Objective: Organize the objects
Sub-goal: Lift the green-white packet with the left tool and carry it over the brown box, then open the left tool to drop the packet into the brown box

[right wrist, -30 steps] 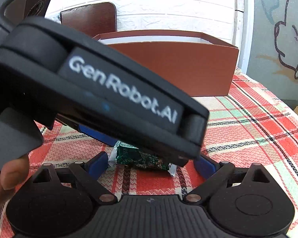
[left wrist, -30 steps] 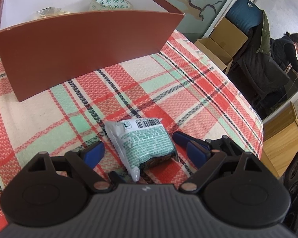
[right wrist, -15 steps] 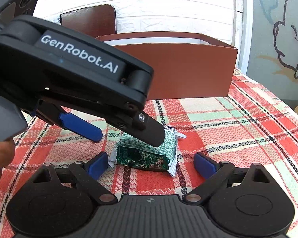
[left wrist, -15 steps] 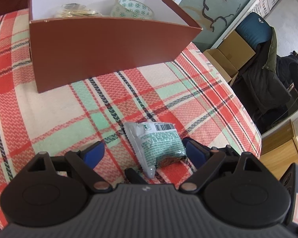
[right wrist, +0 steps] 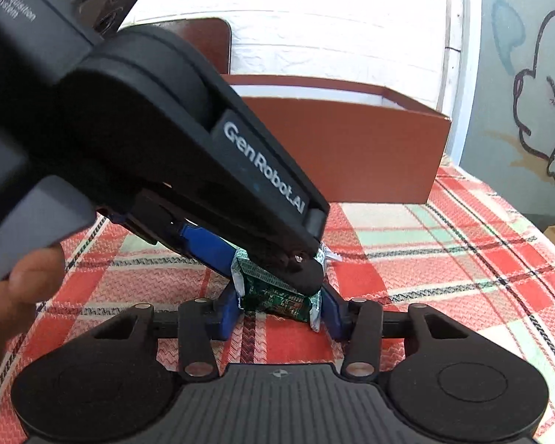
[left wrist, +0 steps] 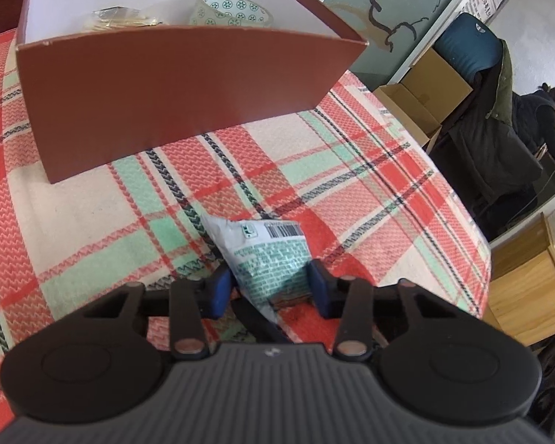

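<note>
Two grippers, left (left wrist: 271,290) and right (right wrist: 280,312), closing fingers on one packet (left wrist: 273,259); beyond, one box (left wrist: 174,85) holds tape (left wrist: 233,11).

Tablecloth (left wrist: 314,170) red/mint/cream plaid, dark lines. Box (left wrist: 166,85) reddish-brown, white inside. Packet (left wrist: 273,259) white and green. Gripper pads (right wrist: 227,310) blue, bodies black. Tape roll (left wrist: 233,9) green-flowered.

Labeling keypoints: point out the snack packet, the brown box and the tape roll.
snack packet (left wrist: 273,259), left wrist view, on its green printed face.
brown box (left wrist: 174,92), left wrist view, on its front wall.
tape roll (left wrist: 233,9), left wrist view, on its patterned side.
</note>
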A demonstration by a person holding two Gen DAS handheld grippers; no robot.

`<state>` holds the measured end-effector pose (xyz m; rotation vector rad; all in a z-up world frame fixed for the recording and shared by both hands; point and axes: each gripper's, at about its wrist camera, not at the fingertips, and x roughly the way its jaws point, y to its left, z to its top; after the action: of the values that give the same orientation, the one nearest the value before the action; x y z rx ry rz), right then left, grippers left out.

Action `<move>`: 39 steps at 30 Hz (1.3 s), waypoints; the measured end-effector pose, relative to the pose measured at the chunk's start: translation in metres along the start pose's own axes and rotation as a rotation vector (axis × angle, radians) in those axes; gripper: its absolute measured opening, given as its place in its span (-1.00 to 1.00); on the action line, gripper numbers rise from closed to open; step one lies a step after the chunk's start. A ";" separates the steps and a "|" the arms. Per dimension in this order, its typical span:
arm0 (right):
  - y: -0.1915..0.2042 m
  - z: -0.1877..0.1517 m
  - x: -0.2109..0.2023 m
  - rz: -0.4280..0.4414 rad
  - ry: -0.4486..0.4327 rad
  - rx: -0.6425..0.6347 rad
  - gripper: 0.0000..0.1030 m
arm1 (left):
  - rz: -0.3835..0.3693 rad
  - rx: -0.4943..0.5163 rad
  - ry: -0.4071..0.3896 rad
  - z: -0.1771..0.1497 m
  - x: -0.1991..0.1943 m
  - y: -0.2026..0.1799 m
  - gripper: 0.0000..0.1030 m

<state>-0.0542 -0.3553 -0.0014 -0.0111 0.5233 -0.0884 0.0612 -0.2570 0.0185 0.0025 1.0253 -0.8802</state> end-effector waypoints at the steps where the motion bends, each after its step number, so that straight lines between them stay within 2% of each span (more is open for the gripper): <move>1: 0.001 0.002 -0.002 -0.002 -0.014 0.004 -0.12 | -0.003 0.003 -0.008 0.002 -0.004 -0.001 -0.13; 5: 0.007 0.016 -0.007 -0.028 -0.121 -0.009 -0.12 | -0.006 0.047 -0.094 0.016 -0.030 -0.008 -0.13; 10: 0.009 0.061 0.006 -0.020 -0.263 -0.043 -0.12 | 0.021 0.089 -0.240 0.052 -0.063 -0.007 -0.13; 13: 0.010 0.089 0.027 0.004 -0.305 -0.050 -0.12 | 0.049 0.085 -0.295 0.078 -0.070 0.002 -0.13; 17: 0.012 0.112 0.064 0.011 -0.325 -0.073 -0.12 | 0.086 0.070 -0.320 0.108 -0.064 0.019 -0.13; 19: 0.013 0.120 0.086 0.006 -0.297 -0.086 0.01 | 0.113 0.062 -0.318 0.119 -0.053 0.028 -0.11; 20: 0.012 0.122 0.096 0.004 -0.289 -0.087 0.10 | 0.145 0.057 -0.309 0.124 -0.044 0.034 0.05; 21: 0.008 0.123 0.098 -0.007 -0.316 -0.062 0.36 | 0.187 0.048 -0.292 0.127 -0.035 0.038 0.20; 22: 0.007 0.124 0.102 -0.043 -0.306 -0.056 0.43 | 0.225 0.040 -0.283 0.129 -0.029 0.042 0.20; 23: 0.006 0.125 0.104 -0.063 -0.299 -0.049 0.41 | 0.249 0.053 -0.296 0.128 -0.027 0.042 0.22; 26: -0.003 0.120 0.099 -0.051 -0.308 0.016 0.39 | 0.237 0.085 -0.317 0.119 -0.030 0.041 0.32; 29: 0.001 0.114 0.089 -0.074 -0.323 0.019 0.42 | 0.241 0.100 -0.321 0.108 -0.033 0.037 0.41; 32: 0.010 0.108 0.069 -0.083 -0.341 0.022 0.43 | 0.217 0.078 -0.315 0.099 -0.041 0.036 0.46; 34: -0.003 0.103 0.045 -0.077 -0.337 0.035 0.43 | 0.238 0.085 -0.342 0.087 -0.051 0.029 0.45; 36: -0.003 0.094 0.043 -0.075 -0.304 0.053 0.43 | 0.253 0.112 -0.351 0.073 -0.062 0.019 0.45; 38: -0.011 0.068 0.040 -0.053 -0.232 0.106 0.44 | 0.255 0.131 -0.373 0.056 -0.073 0.012 0.46; 39: -0.010 0.045 0.029 -0.045 -0.192 0.131 0.44 | 0.279 0.151 -0.400 0.045 -0.078 0.007 0.50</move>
<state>-0.0075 -0.3679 0.0232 0.0956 0.3247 -0.1638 0.0825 -0.2204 0.0979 0.0910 0.5662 -0.6655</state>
